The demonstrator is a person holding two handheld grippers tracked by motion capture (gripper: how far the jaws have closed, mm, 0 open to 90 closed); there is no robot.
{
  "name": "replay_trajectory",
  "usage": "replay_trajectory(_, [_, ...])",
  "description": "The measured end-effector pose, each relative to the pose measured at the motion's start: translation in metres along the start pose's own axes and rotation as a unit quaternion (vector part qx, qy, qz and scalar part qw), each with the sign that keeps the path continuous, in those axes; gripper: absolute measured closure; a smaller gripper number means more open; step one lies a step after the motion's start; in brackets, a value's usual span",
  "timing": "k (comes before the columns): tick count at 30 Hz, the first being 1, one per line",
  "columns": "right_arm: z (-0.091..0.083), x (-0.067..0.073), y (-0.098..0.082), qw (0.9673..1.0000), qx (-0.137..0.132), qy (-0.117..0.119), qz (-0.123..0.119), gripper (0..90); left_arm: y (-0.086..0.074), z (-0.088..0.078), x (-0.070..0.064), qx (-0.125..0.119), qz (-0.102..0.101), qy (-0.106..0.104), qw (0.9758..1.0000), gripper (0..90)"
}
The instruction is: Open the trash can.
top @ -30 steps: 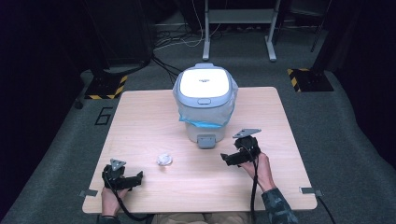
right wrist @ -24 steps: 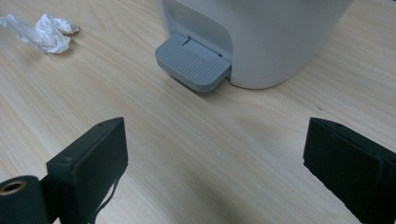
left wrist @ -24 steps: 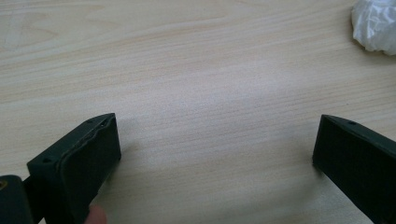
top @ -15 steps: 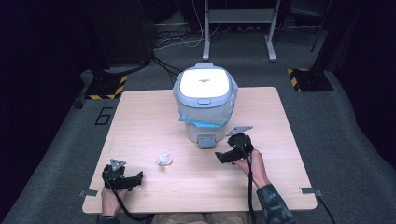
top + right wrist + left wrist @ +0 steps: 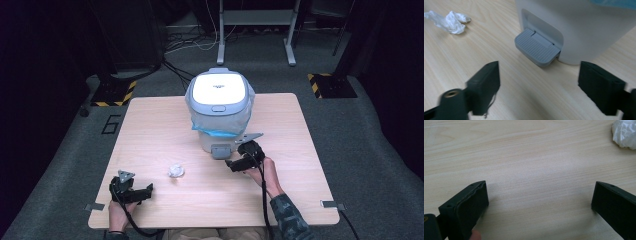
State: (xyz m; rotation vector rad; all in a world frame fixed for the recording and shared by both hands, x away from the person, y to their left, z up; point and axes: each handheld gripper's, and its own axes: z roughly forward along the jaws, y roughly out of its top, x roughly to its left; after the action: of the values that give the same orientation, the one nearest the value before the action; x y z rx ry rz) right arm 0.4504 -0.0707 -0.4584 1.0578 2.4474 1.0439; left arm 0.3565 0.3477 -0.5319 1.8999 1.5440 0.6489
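Work is barely begun: right gripper [image 5: 539, 87], jaws wide and just narrowing on nothing, nears bin pedal [image 5: 537, 49]; left gripper [image 5: 539, 202] rests wide open near the table's front edge, crumpled tissue [image 5: 175, 171] unbinned.

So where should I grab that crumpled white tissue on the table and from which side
Take the tissue across its bunched middle, coming straight down from above. It lies loose and low on the bare table, with nothing beside it, so a top pinch looks safest. The left claw sits open and nearer than the right claw, which is up by the bin's pedal.
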Motion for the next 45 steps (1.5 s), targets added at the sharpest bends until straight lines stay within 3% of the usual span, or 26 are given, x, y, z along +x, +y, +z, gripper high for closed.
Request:
replay_trajectory(3, [0.004,0.002,0.002,0.9999,0.005,-0.013,-0.002,42.8,0.0,0.0,0.0,0.0,0.0,0.0,1.0,0.7])
replay_trajectory(4, [0.008,0.004,0.002,0.9998,0.006,-0.016,-0.006,53.8,0.0,0.0,0.0,0.0,0.0,0.0,1.0,0.7])
replay_trajectory(5, [0.008,0.004,0.002,0.9998,0.006,-0.016,-0.006,53.8,0.0,0.0,0.0,0.0,0.0,0.0,1.0,0.7])
replay_trajectory(8, [0.01,0.006,0.003,0.9995,-0.012,-0.022,-0.017,72.6,0.0,0.0,0.0,0.0,0.0,0.0,1.0,0.7])
replay_trajectory(12, [0.015,0.011,0.005,0.9984,-0.026,-0.04,-0.03,90.0,0.0,0.0,0.0,0.0,0.0,0.0,1.0,0.7])
replay_trajectory(17, [0.022,0.015,0.006,0.9968,-0.035,-0.055,-0.046,90.0,0.0,0.0,0.0,0.0,0.0,0.0,1.0,0.7])
replay_trajectory(22, [0.032,0.016,0.005,0.9963,-0.038,-0.064,-0.044,90.0,0.0,0.0,0.0,0.0,0.0,0.0,1.0,0.7])
replay_trajectory(30, [0.052,0.026,0.002,0.9899,-0.043,-0.109,-0.08,90.0,0.0,0.0,0.0,0.0,0.0,0.0,1.0,0.7])
replay_trajectory(41, [0.06,0.031,-0.004,0.9869,-0.045,-0.127,-0.088,90.0,0.0,0.0,0.0,0.0,0.0,0.0,1.0,0.7])
replay_trajectory(45, [0.062,0.028,-0.012,0.9861,-0.074,-0.122,-0.085,90.0,0.0,0.0,0.0,0.0,0.0,0.001,1.0,0.7])
